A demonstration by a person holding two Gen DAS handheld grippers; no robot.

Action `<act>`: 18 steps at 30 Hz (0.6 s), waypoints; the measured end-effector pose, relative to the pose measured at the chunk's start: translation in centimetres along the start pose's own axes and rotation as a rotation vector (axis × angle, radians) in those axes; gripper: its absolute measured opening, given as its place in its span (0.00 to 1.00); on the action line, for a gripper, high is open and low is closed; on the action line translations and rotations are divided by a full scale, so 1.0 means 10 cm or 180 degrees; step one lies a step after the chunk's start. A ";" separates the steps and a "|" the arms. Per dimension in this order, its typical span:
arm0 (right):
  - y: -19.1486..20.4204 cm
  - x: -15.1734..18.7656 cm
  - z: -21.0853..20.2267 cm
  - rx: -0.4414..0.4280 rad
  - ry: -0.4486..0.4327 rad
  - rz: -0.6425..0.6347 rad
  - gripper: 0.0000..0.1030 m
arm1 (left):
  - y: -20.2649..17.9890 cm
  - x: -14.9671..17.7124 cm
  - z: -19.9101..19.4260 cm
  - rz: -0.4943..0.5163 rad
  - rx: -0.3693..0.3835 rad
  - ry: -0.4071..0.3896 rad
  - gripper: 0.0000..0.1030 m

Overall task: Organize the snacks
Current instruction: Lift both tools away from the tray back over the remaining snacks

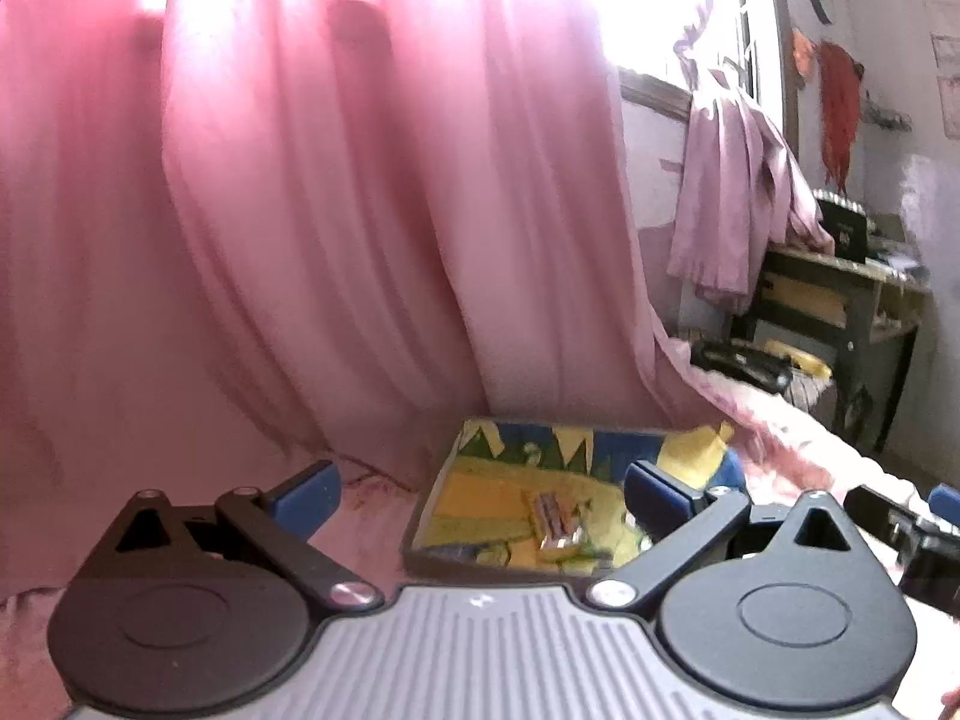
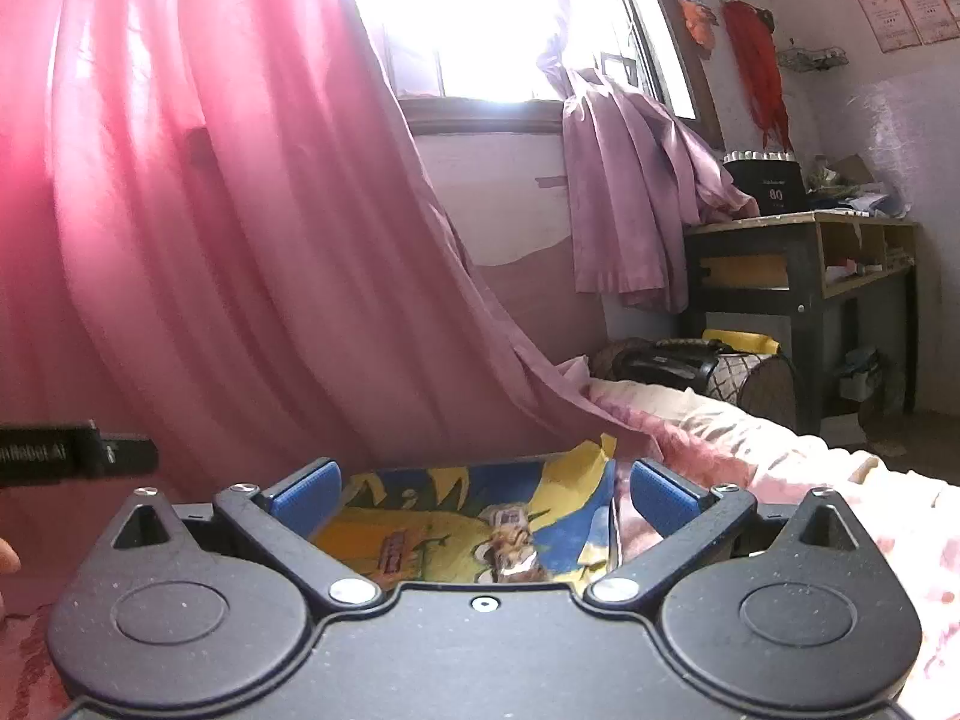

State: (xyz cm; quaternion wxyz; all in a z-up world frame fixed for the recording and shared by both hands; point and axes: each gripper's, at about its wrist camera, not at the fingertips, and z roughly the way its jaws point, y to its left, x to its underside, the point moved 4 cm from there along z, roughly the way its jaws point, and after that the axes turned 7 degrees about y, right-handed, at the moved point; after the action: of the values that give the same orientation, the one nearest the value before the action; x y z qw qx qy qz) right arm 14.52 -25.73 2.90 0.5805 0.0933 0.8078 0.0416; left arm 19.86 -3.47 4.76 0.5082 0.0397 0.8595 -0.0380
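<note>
Your small snack packet in a crinkly striped wrapper lies flat inside the shallow square tray with a yellow, blue and green cartoon print, its long axis running away from you toward the pink curtain; which end leads is too blurred to tell. In your right wrist view the same tray holds a brownish wrapped snack, also lying lengthwise away from you. Your left gripper has its blue-padded fingers spread wide with nothing between them, hanging over the tray's near edge. Your right gripper is likewise spread apart and holds nothing, just short of the tray. The tray sits on a soft pink floral bedspread, with the smooth draped pink curtain behind.
</note>
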 end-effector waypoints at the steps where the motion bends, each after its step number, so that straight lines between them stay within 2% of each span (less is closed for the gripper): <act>1: 0.01 0.03 -0.06 -0.0004 0.0007 0.0020 0.99 | 0.00 0.05 -0.04 0.0010 -0.0010 0.0016 1.00; 11: 0.09 0.32 -0.39 -0.0023 0.0236 -0.0014 0.99 | 0.10 0.55 -0.32 0.0023 -0.0029 0.0282 1.00; 18: 0.12 0.48 -0.54 0.0000 0.0396 -0.0024 0.99 | 0.20 0.78 -0.40 0.0010 -0.0117 0.0490 1.00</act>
State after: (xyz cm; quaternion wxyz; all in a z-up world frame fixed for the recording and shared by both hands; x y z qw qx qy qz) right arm 8.07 -23.36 0.42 0.5293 0.0875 0.8427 0.0451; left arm 12.84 -0.82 -0.19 0.4413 0.0345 0.8965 -0.0183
